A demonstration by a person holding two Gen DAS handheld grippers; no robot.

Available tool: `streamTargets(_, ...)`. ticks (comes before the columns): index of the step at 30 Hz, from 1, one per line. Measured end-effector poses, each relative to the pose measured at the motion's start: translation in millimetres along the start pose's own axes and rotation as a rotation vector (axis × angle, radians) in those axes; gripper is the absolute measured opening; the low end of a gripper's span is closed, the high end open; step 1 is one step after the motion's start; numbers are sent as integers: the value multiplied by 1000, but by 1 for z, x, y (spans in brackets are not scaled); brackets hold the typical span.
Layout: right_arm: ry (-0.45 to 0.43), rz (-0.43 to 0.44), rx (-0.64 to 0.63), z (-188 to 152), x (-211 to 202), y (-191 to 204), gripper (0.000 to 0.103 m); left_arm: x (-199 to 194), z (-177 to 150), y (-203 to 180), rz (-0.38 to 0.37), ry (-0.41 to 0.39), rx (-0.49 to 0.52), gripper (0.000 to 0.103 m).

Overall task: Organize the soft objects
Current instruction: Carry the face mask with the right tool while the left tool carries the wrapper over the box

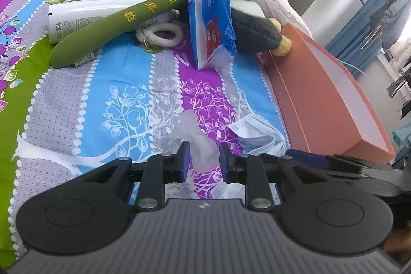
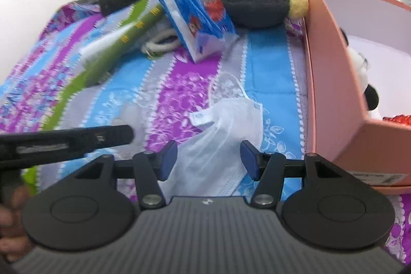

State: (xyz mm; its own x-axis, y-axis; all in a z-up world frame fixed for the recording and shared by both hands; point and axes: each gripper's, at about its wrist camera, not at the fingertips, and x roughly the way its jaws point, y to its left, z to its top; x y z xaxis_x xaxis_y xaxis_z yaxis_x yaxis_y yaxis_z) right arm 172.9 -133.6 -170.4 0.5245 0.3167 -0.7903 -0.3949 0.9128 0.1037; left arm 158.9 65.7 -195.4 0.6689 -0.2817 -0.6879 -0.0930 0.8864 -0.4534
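**Two hand-held grippers low over the bed, mask and tissue next**

Two loose soft items lie on the bedspread (image 1: 123,84) near the orange box (image 2: 331,84): a crumpled tissue (image 1: 197,140) and a face mask (image 2: 226,125). Left hand-held gripper (image 1: 204,161) has its jaws narrowly apart, with the tissue lying between them; I cannot tell if the pads press it. Right hand-held gripper (image 2: 208,158) stands with jaws apart over the mask, nothing clamped. Box sits just right of the mask and already holds a panda toy (image 2: 364,73).

Further back, untouched: tissue pack (image 1: 210,17), green plush stick (image 1: 115,25), grey plush toy (image 1: 251,27), white bottle (image 1: 84,17).

Step in hand, by my reading: pickup of the mask, tissue too. Next move calls for lowering the right jaws onto the mask's bunched middle, closing, then carrying it over the box wall. Thin fabric may slip.
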Motion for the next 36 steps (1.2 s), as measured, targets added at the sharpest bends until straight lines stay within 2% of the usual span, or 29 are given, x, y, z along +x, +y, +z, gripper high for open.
streamTargets(3, 28, -29, -12, -5, 14, 1, 54, 2, -1, 1, 5, 5, 4, 28)
streamTargets(6, 36, -47, -28, -12, 17, 4, 39, 3, -1, 2, 6, 8, 4, 28)
streamTargets(8, 28, -59, -42, -14, 14, 5, 25, 3, -2, 2, 4, 10, 5, 28)
streamTargets(11, 24, -61, -38, -14, 8, 5, 14, 2, -2, -1, 2, 10, 13, 28)
streamTargets(25, -37, -33, -4, -3, -46, 9, 11, -40, 9, -33, -39, -35, 38, 28)
streamTargets(36, -122, -29, 32, 32, -94, 8, 11, -78, 42, -71, -71, -93, 108, 28)
